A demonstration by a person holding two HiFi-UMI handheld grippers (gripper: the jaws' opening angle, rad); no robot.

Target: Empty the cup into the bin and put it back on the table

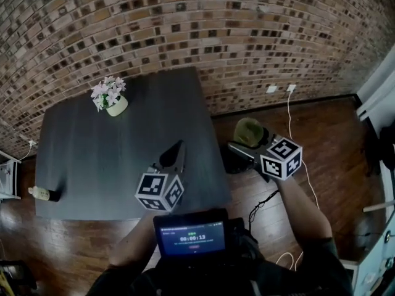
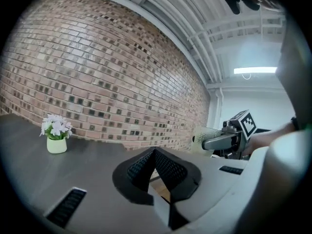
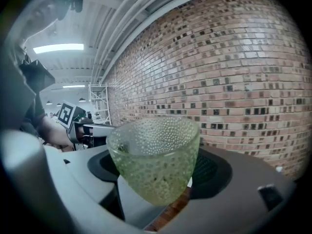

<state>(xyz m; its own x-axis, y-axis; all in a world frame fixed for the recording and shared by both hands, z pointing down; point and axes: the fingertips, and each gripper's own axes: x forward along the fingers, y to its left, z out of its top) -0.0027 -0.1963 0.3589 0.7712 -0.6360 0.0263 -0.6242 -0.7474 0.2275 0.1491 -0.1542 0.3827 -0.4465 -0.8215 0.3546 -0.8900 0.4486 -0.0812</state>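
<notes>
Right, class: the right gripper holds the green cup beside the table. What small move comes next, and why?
Probably shift the cup over the dark bin just beside it and begin tipping. The right gripper grips it upright, past the edge of the table, and something small and dark seems to lie inside.

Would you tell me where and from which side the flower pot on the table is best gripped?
Grip the flower pot across its pale round body, below the flowers, coming in level from the side over the table. It stands upright, and the blooms overhang its mouth, so a grasp from above would likely crush them.
</notes>
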